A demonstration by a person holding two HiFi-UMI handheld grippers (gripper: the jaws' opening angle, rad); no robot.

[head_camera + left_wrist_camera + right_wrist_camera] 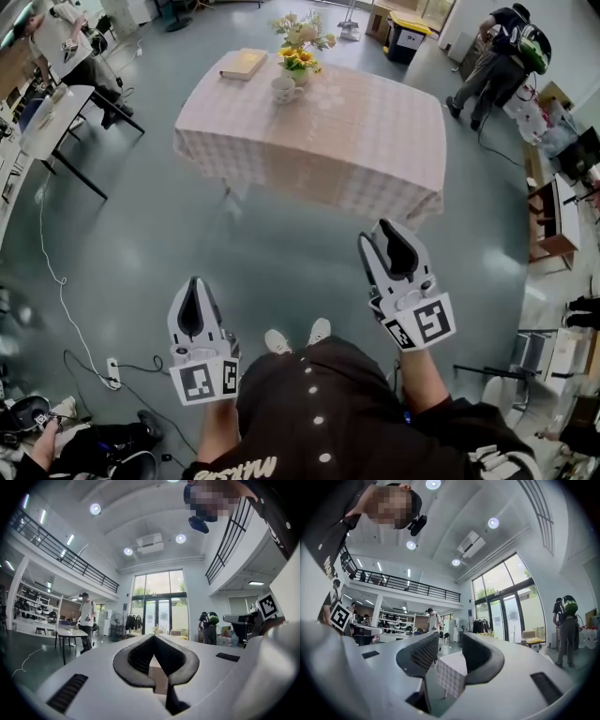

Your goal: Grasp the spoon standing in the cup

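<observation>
The table (375, 141) stands well ahead. The gripper views show the right gripper (450, 636) partly open and the left gripper (153, 638) closed, both empty. Only the head view shows the cup (283, 90) on the table; its spoon is indistinct

The right gripper (447, 641) has its jaws apart with nothing between them. Through the gap shows a table (449, 677) under a checked cloth, well apart from the jaws. A person (565, 630), perhaps wearing a green backpack, stands at far right.
</observation>
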